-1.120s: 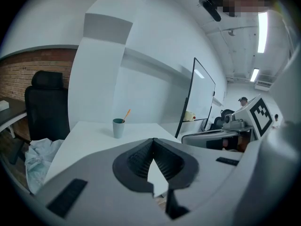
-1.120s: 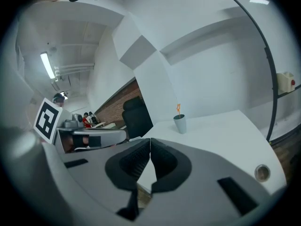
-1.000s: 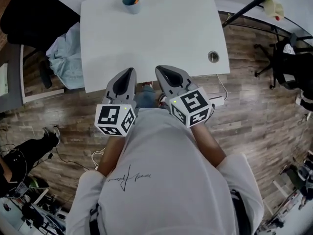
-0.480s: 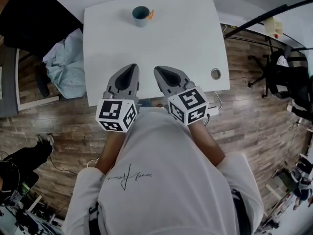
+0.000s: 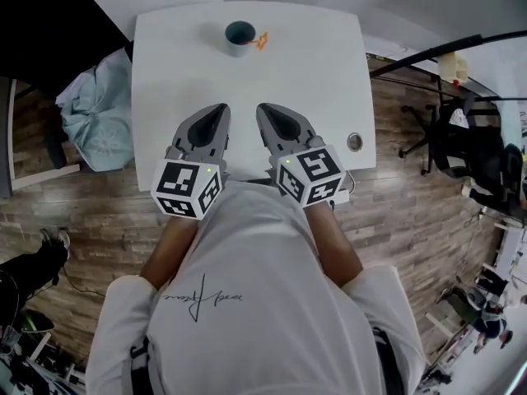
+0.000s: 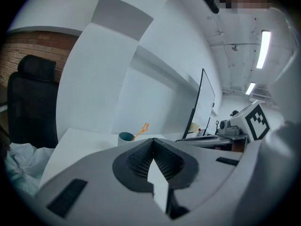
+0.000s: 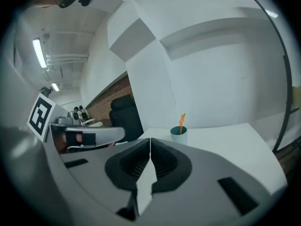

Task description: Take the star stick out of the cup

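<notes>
1. A teal cup [image 5: 240, 36] stands alone near the far edge of the white tabletop [image 5: 313, 81]. The only thing in it is the orange star stick [image 5: 260, 42].
2. The stick's lower end sits inside the cup, and its star end rises above the rim. In the head view the star lies just over the cup's right rim.
3. In the left gripper view the stick [image 6: 141, 130] leans up and to the right out of the cup [image 6: 125, 136]. In the right gripper view it [image 7: 181, 123] stands nearly upright in the cup [image 7: 178, 133]. Its long axis therefore runs steeply upward with a tilt to the person's right.
4. The left claw [image 5: 219, 109] and right claw [image 5: 263, 108] are held side by side over the tabletop's near edge. They are well apart from the cup and point away from the person toward it, dipping a little below level.
5. Their marker cubes sit close to the person's chest, with the forearms running back under the white shirt.
6. The left claw [image 6: 152, 140] is fully closed, tips meeting, with nothing between them.
7. The right claw [image 7: 150, 139] is closed just the same and holds nothing.
8. A pale blue cloth [image 5: 95, 109] lies on a chair left of the tabletop.
</notes>
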`<state>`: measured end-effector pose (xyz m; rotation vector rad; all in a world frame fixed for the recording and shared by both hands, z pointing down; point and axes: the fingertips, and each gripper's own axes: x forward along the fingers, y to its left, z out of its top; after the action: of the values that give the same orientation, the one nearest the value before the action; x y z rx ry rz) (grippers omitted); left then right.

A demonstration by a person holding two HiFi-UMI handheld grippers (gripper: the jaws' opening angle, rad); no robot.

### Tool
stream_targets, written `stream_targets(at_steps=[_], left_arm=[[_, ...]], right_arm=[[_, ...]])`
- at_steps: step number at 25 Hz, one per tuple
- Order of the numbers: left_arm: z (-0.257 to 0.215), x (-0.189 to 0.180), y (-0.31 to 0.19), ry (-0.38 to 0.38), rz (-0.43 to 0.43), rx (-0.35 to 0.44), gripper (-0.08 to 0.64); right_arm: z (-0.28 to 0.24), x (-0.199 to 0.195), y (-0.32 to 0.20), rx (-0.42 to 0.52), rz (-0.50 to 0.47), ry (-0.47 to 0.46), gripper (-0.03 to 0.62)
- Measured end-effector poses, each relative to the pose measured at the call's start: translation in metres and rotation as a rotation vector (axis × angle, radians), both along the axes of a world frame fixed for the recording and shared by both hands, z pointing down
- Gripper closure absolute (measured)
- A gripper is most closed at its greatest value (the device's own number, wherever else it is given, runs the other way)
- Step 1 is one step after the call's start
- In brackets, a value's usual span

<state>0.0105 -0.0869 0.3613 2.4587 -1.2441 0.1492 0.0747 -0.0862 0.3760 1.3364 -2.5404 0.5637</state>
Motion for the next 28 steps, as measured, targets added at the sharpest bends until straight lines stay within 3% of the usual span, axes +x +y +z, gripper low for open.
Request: stream_targets(at_steps=[14,28], left_arm=[[0.017,0.002,-0.019,0.004,-0.054,-0.048,0.555],[0.037,-0.012,-0.030,0.012,-0.054,-0.115,0.555]], right_arm=[[0.016,0.011,-0.043,-0.020,-0.003,0.004,0.578],[0.041,0.017,-0.086,-0.036,0.054,0.059,0.486]])
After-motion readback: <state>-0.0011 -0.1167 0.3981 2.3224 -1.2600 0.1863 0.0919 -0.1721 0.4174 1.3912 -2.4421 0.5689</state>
